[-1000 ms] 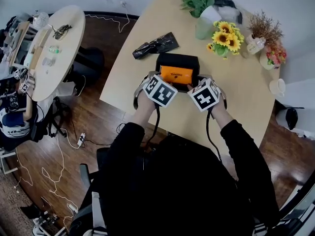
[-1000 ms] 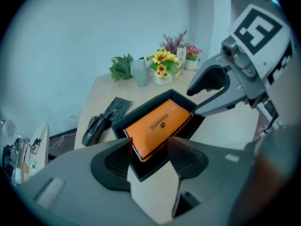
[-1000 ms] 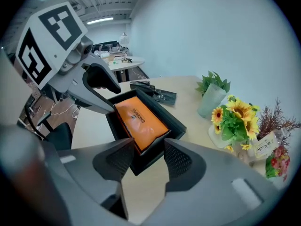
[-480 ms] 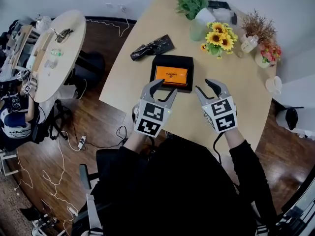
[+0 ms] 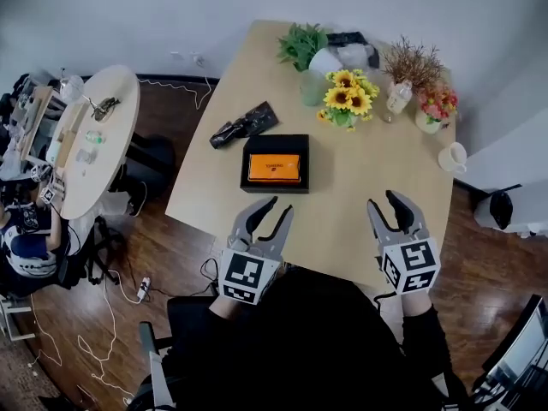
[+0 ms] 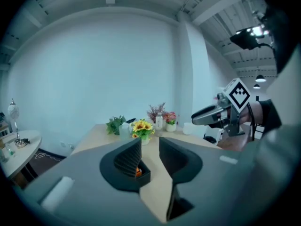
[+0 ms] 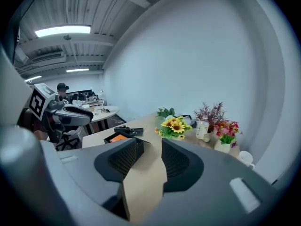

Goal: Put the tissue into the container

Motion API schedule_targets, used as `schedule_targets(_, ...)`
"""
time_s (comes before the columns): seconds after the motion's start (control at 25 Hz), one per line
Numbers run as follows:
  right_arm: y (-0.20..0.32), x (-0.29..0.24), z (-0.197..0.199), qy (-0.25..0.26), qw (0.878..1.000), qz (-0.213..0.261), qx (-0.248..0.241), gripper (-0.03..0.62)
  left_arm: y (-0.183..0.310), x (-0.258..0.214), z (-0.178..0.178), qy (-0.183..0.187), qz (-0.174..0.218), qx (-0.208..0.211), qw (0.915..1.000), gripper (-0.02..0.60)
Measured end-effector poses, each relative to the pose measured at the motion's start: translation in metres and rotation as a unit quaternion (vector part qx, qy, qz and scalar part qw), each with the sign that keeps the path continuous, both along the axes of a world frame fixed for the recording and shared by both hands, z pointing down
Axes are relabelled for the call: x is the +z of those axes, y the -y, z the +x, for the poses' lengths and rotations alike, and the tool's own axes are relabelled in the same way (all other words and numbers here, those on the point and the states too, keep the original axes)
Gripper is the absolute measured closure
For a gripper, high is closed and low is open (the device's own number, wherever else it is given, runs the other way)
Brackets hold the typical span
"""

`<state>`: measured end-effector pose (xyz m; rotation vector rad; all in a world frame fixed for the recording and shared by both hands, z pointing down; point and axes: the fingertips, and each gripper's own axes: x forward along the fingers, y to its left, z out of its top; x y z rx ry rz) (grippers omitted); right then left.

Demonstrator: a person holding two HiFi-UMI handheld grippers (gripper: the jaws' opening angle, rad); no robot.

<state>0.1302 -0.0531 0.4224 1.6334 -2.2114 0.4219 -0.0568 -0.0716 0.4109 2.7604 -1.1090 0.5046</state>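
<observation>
You are holding the left tongs [image 5: 279, 206] at the counter's [image 5: 377, 165] near edge, closing on nothing; the right tongs [image 5: 384, 201] are standing apart, empty. The orange tissue [image 5: 275, 168] is lying inside the black container [image 5: 275, 140] toward the left edge

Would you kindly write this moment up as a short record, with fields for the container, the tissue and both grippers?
container: black, open-topped, on the table
tissue pack: orange, lying inside the container
left gripper: fingers closing, nothing between them, at the table's near edge
right gripper: fingers apart, empty
task state: tissue appears already in place
other things: black bag, sunflowers, mug
</observation>
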Motion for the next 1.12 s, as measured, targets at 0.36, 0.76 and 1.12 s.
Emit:
schedule_targets(0.36,-0.063,-0.033,0.032,0.027,0.996,0.076,0.048,0.434,-0.033,-0.046,0.068,-0.037,0.079,0.100,0.9912,0.480)
schedule_targets(0.76,-0.086,-0.071,0.063,0.031,0.977,0.174,0.117,0.474,-0.045,-0.068,0.080,-0.078,0.129,0.109,0.9825,0.482)
schedule_targets(1.12,-0.086,-0.076,0.051,0.040,0.976,0.191,0.095,0.474,-0.045,-0.069,0.080,-0.095,0.125,0.102,0.9823,0.483)
